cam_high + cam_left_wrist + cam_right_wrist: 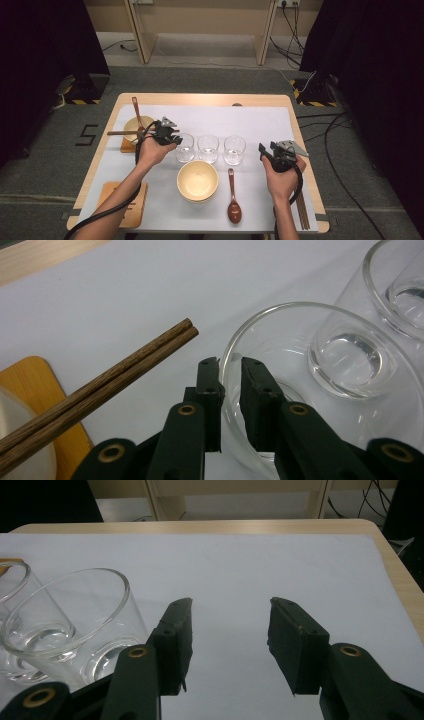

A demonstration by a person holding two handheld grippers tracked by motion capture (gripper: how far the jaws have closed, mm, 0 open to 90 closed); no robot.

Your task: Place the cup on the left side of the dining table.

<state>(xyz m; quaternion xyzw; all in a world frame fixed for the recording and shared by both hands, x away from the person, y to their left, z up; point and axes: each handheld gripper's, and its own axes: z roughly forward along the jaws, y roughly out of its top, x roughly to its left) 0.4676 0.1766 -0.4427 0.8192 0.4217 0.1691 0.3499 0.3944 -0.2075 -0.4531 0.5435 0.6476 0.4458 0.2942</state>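
Note:
Three clear glasses stand in a row mid-table: left glass (185,149), middle glass (208,148), right glass (234,149). My left gripper (176,139) is at the left glass's near-left rim. In the left gripper view its jaws (230,365) straddle the rim of that glass (300,310), one inside and one outside, pinching the wall. My right gripper (267,148) hovers to the right of the right glass. Its jaws (230,605) stand wide apart over bare mat, with the glass (70,610) off to their left.
A cream bowl (197,181) and a brown spoon (233,204) lie in front of the glasses. At the left, chopsticks (122,133) rest across a small bowl (137,125) on a wooden coaster (128,146). Another coaster (125,202) sits front left, more chopsticks (302,210) front right.

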